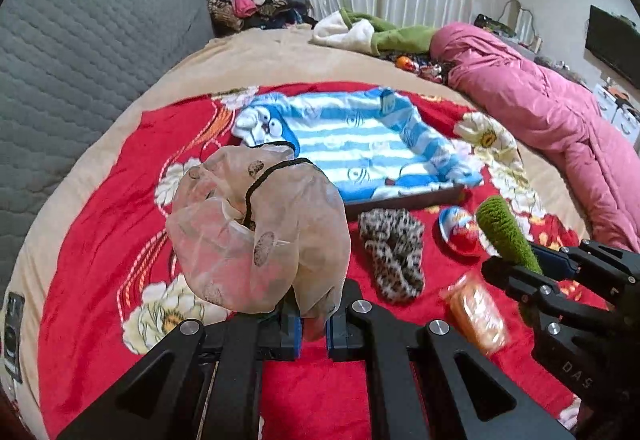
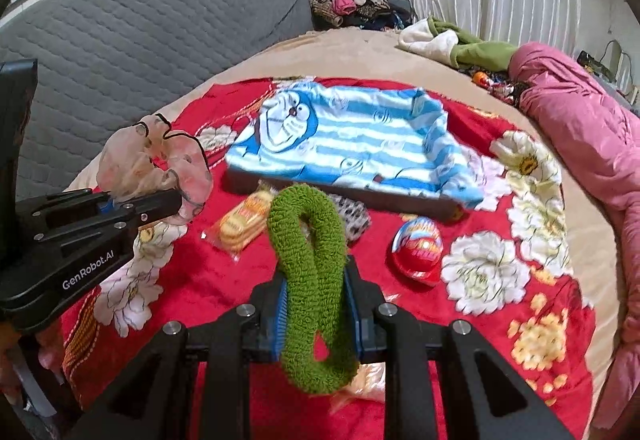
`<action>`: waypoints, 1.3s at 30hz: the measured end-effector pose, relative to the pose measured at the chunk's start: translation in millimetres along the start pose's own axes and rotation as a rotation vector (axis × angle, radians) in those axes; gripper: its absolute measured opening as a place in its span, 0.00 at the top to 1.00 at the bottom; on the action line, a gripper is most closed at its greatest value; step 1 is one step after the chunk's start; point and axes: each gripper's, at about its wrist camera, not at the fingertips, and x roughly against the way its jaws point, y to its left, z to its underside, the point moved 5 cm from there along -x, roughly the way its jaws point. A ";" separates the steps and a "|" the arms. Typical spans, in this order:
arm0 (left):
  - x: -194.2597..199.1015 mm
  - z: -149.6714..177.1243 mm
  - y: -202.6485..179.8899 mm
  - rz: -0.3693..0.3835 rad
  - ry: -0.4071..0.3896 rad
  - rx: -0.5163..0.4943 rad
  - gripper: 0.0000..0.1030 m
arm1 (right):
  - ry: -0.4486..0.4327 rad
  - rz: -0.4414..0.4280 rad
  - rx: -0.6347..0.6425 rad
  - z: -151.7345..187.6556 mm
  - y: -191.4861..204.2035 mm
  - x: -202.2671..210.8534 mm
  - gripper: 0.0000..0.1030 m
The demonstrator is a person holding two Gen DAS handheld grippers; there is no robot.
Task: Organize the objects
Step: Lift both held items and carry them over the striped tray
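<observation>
Two items are lifted clear of the bed (image 1: 120,88): a sheer peach scrunchie (image 1: 256,232) is pinched in the closed left tool (image 1: 313,324), and a green terry scrunchie (image 2: 310,272) is clamped in the closed right tool (image 2: 316,320). Nothing is yet placed in the tray (image 2: 400,196), which is lined with a blue striped cartoon towel (image 2: 352,144) and appears otherwise empty. Left on the red floral blanket (image 1: 100,240), near the tray, are a leopard-print scrunchie (image 1: 394,252), a biscuit packet (image 2: 242,224) and a red chocolate egg (image 2: 416,250).

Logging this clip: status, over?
Left gripper shut on sheer scrunchie. Right gripper shut on green scrunchie. Tray ahead, unobstructed.
</observation>
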 end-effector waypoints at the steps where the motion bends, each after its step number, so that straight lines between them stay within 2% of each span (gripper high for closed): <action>1: -0.6 -4.0 -1.0 -0.003 -0.003 -0.002 0.93 | -0.008 0.003 0.000 -5.4 -2.5 1.7 0.76; 13: 1.8 -56.0 -17.0 -0.012 -0.059 -0.024 0.93 | -0.093 0.018 -0.001 -58.7 -18.4 15.4 0.76; 22: 5.5 -91.8 -20.2 -0.019 -0.100 -0.026 0.93 | -0.122 0.021 0.004 -81.9 -24.6 18.5 0.76; 39: -18.2 -122.7 -17.3 -0.043 -0.110 -0.011 0.93 | -0.162 0.034 -0.014 -114.1 -41.3 11.1 0.76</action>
